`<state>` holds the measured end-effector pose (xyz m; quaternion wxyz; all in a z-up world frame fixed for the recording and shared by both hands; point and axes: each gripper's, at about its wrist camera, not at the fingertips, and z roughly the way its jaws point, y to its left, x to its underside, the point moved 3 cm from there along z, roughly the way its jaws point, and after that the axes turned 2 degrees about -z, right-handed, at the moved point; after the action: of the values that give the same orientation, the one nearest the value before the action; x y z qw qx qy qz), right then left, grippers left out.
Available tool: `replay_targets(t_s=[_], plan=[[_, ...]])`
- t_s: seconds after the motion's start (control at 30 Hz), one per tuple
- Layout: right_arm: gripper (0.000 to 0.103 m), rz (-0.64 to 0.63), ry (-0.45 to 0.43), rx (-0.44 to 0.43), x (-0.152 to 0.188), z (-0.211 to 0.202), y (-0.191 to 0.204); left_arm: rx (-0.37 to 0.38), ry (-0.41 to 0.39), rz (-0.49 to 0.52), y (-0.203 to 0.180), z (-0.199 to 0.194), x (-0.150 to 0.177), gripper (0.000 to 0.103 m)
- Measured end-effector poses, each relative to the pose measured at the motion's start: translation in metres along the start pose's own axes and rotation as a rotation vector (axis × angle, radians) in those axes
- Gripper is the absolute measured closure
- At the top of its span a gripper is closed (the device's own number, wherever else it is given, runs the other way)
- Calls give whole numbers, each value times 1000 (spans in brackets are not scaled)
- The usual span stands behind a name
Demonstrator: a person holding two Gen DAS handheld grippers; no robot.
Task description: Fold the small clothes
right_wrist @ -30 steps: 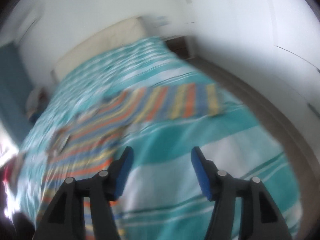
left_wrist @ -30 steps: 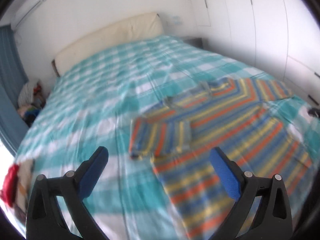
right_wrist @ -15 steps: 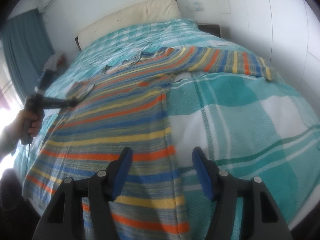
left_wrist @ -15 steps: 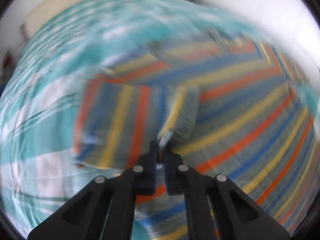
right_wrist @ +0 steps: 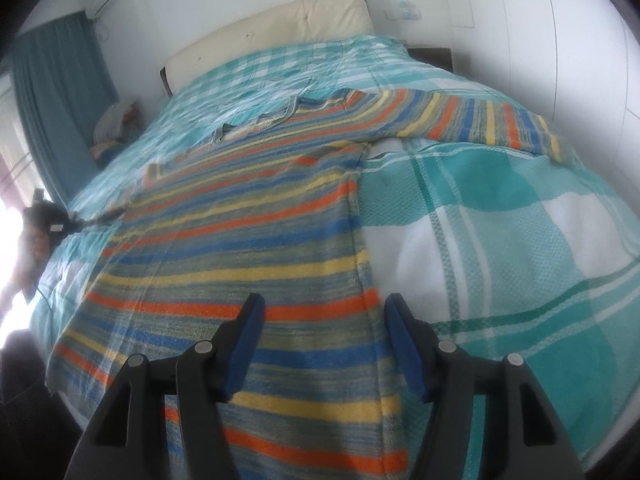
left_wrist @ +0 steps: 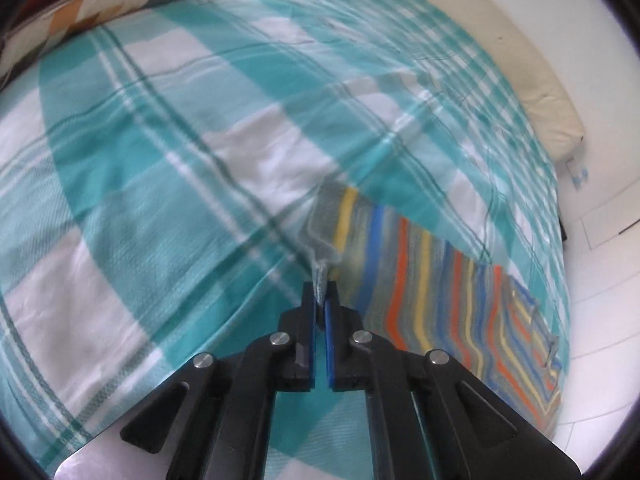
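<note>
Left gripper clamping sweater cuff

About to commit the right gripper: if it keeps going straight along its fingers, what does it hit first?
Most likely the striped sweater: the open right gripper points down at its body near the right side edge, with nothing between. Depth is unclear, so the bedspread beside it is possible.
</note>
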<state>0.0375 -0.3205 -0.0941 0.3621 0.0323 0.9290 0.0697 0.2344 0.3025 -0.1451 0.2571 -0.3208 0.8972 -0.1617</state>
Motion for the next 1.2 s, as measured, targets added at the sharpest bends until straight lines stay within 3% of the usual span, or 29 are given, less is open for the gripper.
replay_targets(t_s=[0.3,0.5,0.57,0.63,0.7,0.87,0.9,0.93,0.97,1.03,1.07,1.13,1.2], plan=[[41,-3,14,7,3,5,0,-5,-19,-15,1,22,8,102],[41,-5,22,7,3,6,0,-14,-12,91,-12,22,17,98],[41,-1,21,2,4,5,-1,4,-12,112,-14,16,14,89],[41,-3,21,4,4,6,0,52,-36,66,-8,7,1,48],[41,-2,20,5,4,6,0,74,-65,20,-1,3,-17,37],[41,-23,23,26,5,8,1,87,50,42,-13,40,-44,38],[41,-28,23,30,5,8,2,82,65,64,-20,47,-45,47],[41,-34,24,35,6,8,2,67,75,99,-27,54,-43,81],[41,-38,25,38,6,8,3,20,78,143,-33,59,-40,102],[41,-42,25,41,6,8,3,-102,12,174,-35,55,-36,101],[41,-41,24,39,6,8,4,-128,-24,157,-30,50,-37,101],[41,-41,25,38,6,8,4,-133,-55,84,-13,44,-37,101],[41,-43,26,38,5,8,4,-142,-71,86,-7,41,-35,101]])
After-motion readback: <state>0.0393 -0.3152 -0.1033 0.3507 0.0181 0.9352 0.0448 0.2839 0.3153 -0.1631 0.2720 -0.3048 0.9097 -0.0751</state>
